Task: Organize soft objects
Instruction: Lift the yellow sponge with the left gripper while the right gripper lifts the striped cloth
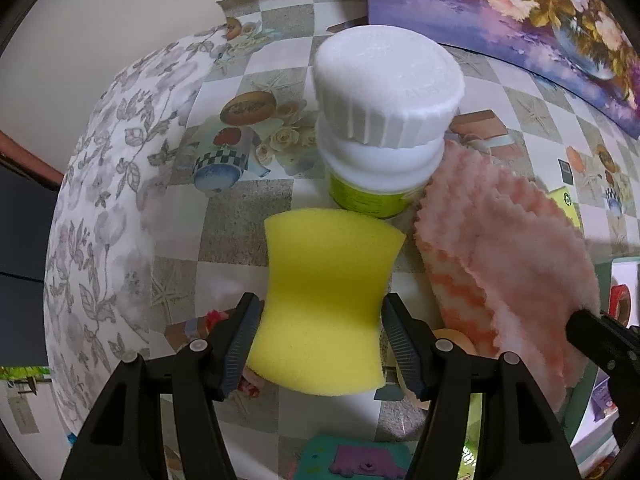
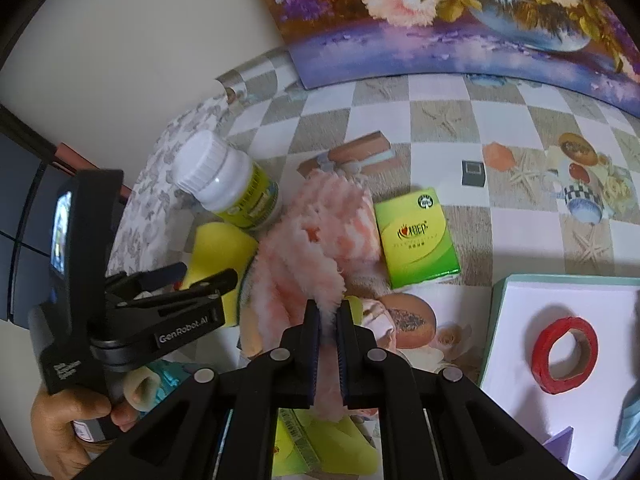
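Note:
My left gripper (image 1: 322, 340) is shut on a yellow sponge (image 1: 326, 300), its waist pinched between the pads, just in front of a white-capped bottle (image 1: 384, 120). My right gripper (image 2: 329, 326) is shut on a fluffy pink cloth (image 2: 316, 232), which it holds up by one edge. The cloth (image 1: 516, 272) hangs to the right of the sponge in the left wrist view. In the right wrist view the left gripper (image 2: 208, 280) and the sponge (image 2: 218, 252) sit at the left, beside the bottle (image 2: 224, 180).
A checkered tablecloth (image 2: 480, 100) covers the table. A green box (image 2: 416, 236) lies right of the cloth. A white tray (image 2: 516, 320) holds a red tape roll (image 2: 566, 354). A flower painting (image 2: 460, 12) leans at the back. A small black cube (image 2: 473, 173) sits farther back.

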